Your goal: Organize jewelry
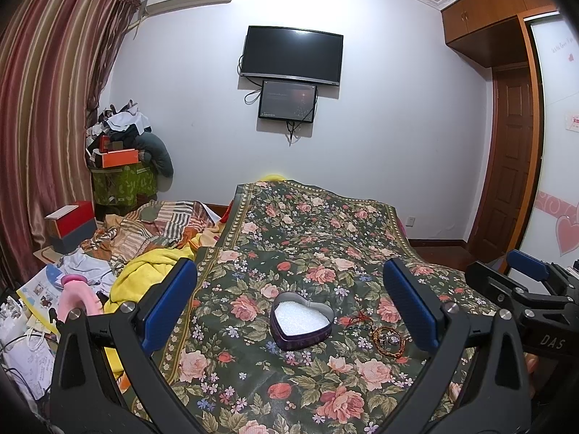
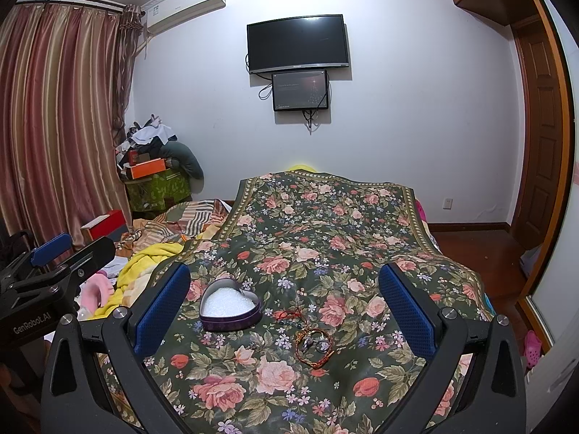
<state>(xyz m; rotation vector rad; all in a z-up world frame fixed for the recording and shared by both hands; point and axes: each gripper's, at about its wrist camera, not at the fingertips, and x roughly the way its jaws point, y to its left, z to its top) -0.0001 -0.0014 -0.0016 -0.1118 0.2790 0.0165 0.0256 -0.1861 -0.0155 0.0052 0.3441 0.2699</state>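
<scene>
Purple heart-shaped tin box, white-lined, lies on the floral cloth, tip pointing toward the cameras. Orange cord bracelet lies just right of it. Left gripper and right gripper: fingers spread, empty.

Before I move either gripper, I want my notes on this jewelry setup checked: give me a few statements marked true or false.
1. The heart-shaped tin is open, with white filling. True.
2. The beaded bracelet lies inside the tin. False: it lies on the floral cloth, apart from the tin.
3. The left gripper is shut on the red cord. False: its jaws are wide open and hold nothing.
4. The right gripper is open. True.
5. The tin sits left of the bracelet in both views. True.
</scene>
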